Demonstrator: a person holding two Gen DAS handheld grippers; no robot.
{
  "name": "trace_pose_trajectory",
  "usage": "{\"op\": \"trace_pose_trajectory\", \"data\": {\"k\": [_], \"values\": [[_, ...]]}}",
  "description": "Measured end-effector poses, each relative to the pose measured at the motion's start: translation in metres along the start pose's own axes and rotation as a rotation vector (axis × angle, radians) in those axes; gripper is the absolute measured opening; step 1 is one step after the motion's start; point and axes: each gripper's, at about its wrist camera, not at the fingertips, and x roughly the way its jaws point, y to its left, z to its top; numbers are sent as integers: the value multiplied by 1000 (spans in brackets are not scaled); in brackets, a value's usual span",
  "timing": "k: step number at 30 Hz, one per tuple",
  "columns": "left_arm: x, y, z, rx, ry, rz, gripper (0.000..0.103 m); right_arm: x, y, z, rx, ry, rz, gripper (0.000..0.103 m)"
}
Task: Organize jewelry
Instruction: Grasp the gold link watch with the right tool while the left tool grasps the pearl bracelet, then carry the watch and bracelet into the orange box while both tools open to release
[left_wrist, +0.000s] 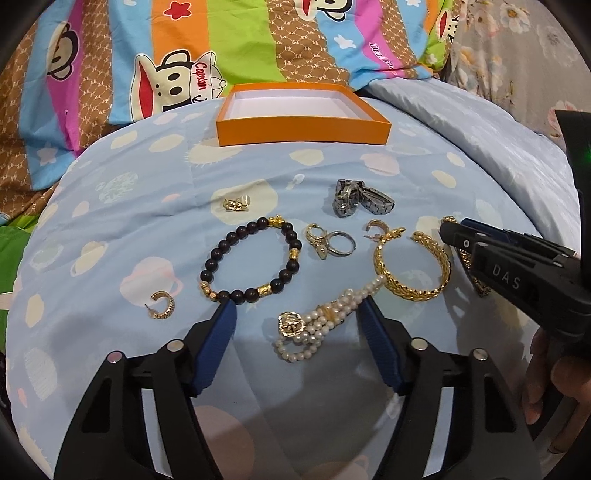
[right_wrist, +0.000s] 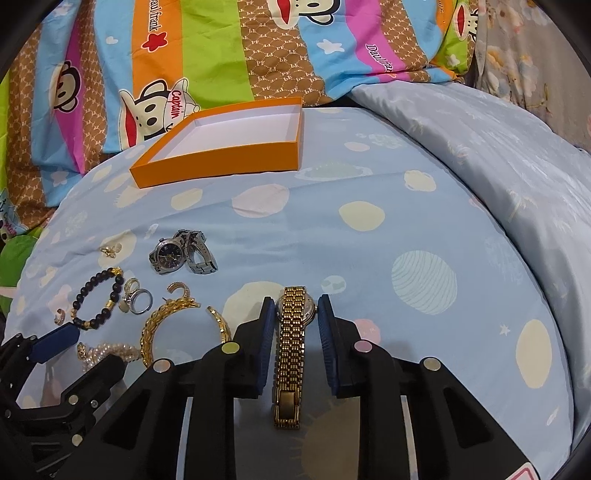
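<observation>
An orange box (left_wrist: 303, 129) with a white inside lies open and empty at the back of the blue spotted bedspread; it also shows in the right wrist view (right_wrist: 218, 162). My left gripper (left_wrist: 295, 314) is open, its pads on either side of a pearl bracelet (left_wrist: 317, 325) with a gold clasp. A dark bead bracelet (left_wrist: 251, 262), a gold bangle (left_wrist: 413, 269), rings (left_wrist: 330, 242), gold earrings (left_wrist: 162, 304) and a silver watch (left_wrist: 360, 199) lie ahead. My right gripper (right_wrist: 293, 314) stands open around a gold watch (right_wrist: 291, 350), not closed on it.
A striped cartoon pillow (left_wrist: 184, 55) rises behind the box. A pale blue quilt (right_wrist: 498, 166) is bunched at the right. A floral fabric (left_wrist: 517, 55) lies far right. My right gripper's body (left_wrist: 517, 273) reaches in beside the gold bangle.
</observation>
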Motion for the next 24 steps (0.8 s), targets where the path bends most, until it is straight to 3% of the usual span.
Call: {"op": "trace_pose_trajectory", "data": {"k": [6, 9, 17, 24], "values": [[-4, -2, -2, 13, -9, -25, 29, -4, 0, -2, 2, -1, 8, 22], [-7, -2, -4, 4, -5, -53, 19, -8, 1, -3, 5, -1, 20, 22], [-25, 9, -2, -50, -19, -94, 15, -27, -2, 1, 25, -41, 48, 22], [-51, 25, 32, -66, -103, -106, 15, -41, -4, 30, 24, -92, 86, 17]]}}
